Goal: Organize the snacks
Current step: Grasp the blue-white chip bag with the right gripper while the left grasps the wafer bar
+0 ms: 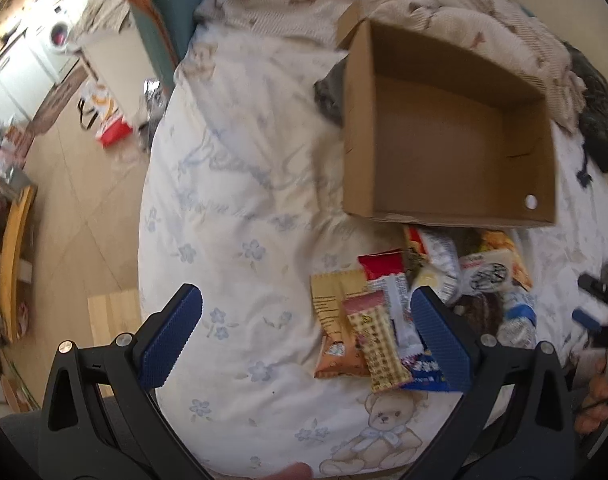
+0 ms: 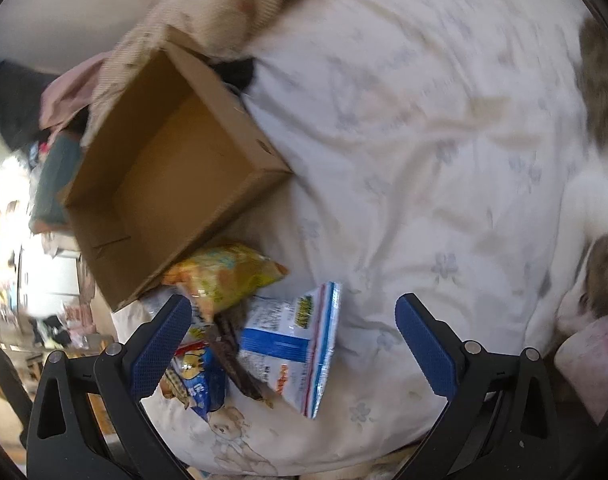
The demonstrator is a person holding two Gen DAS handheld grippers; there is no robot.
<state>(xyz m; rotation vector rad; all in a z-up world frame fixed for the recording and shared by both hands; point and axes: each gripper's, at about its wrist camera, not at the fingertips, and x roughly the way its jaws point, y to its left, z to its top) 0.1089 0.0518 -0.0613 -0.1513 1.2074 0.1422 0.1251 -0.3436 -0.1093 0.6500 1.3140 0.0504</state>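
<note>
Left wrist view: my left gripper point(image 1: 306, 334) spread, empty, above duvet point(image 1: 231, 208). Right gripper point(image 2: 293, 344) spread, empty. Snacks point(image 1: 408, 312) piled just beside box point(image 1: 456, 216); box empty. Step: first pick. Next: lower onto top packet, pinch.

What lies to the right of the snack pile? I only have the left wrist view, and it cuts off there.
Observer: A silver and blue snack bag lies on the duvet, at the pile's right edge.
Operator: Is the right claw holding anything?
Observer: No. The right claw is open above that bag, nothing between its fingers.
Operator: Anything else on the bed out that way?
Observer: Yes, a grey and white furry animal, probably a cat, at the far right edge.
Operator: And the yellow bag by the box?
Observer: The yellow bag touches the near corner of the empty cardboard box.
</note>
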